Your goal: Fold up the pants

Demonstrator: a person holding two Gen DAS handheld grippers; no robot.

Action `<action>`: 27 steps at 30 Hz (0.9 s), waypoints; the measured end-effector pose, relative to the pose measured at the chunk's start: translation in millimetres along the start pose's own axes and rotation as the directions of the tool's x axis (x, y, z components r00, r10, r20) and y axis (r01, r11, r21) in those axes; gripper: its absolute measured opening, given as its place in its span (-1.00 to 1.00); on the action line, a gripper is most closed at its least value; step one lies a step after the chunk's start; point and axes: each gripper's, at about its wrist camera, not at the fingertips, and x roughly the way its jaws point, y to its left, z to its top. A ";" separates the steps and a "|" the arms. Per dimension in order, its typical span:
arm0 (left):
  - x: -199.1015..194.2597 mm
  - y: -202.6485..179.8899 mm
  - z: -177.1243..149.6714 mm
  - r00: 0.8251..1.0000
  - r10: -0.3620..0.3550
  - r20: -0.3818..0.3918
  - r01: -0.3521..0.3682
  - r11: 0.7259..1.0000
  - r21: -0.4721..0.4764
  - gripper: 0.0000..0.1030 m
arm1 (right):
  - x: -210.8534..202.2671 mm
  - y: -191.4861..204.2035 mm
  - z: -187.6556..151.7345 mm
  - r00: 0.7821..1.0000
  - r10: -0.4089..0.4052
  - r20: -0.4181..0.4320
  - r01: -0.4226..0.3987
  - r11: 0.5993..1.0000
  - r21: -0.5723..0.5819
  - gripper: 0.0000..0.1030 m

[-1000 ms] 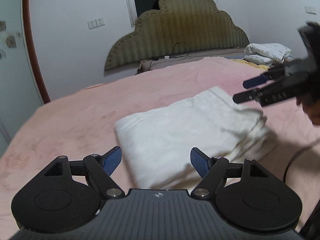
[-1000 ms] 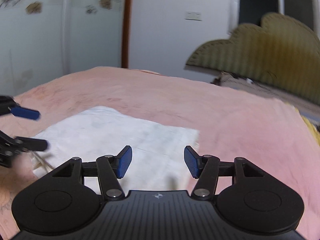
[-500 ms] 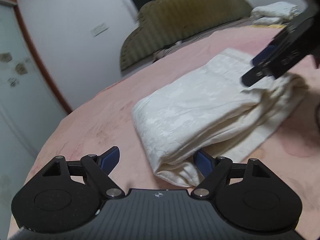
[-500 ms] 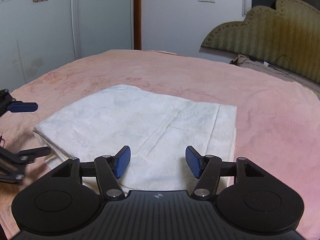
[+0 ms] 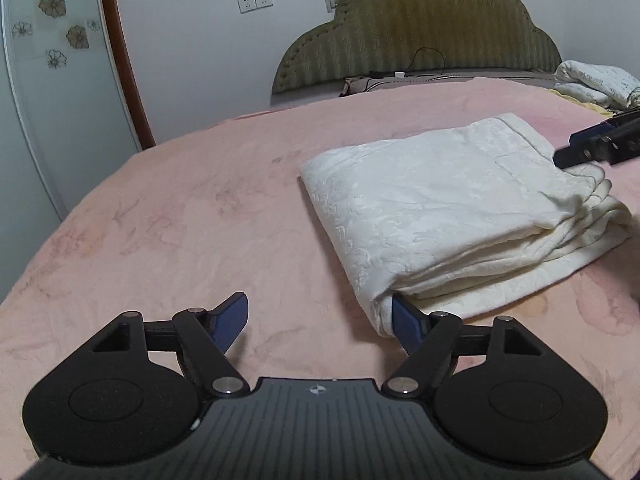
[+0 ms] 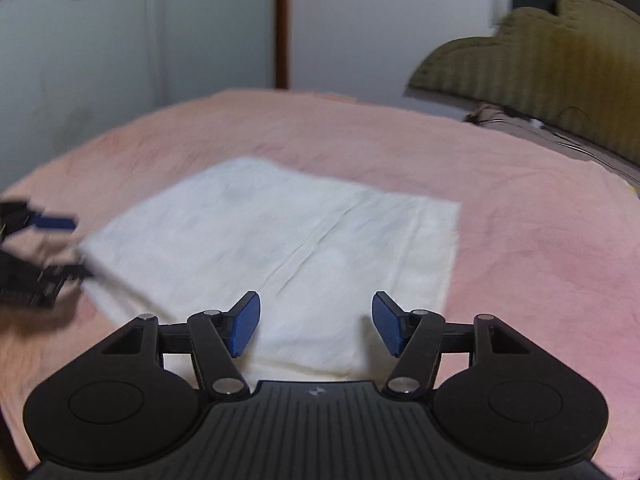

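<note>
Left tool (image 5: pixel 318 322) spread wide, low at the near corner of the white pants (image 5: pixel 452 216); its right pad touches the folded edge, gripping nothing. Right tool (image 6: pixel 316 330) also spread, hovering over the pants' opposite end, empty. Pants lie on the pink bed (image 5: pixel 180 220), well short of the headboard (image 5: pixel 416 28), already a compact stacked rectangle. Folding looks essentially complete; perhaps only squaring the edges remains.

A: Where does the left wrist view sit?
B: Low over the bed (image 5: pixel 168 216), close to a corner of the folded pants (image 5: pixel 448 208), facing the headboard (image 5: pixel 416 28).
A: The right?
B: Opposite side, blurred; both share the pants (image 6: pixel 280 240).
</note>
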 end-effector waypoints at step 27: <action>-20.9 -27.8 41.2 0.978 -0.014 0.209 -0.003 0.997 0.081 0.62 | -34.4 -93.1 -64.4 0.927 0.341 0.155 -0.352 0.655 0.668 0.29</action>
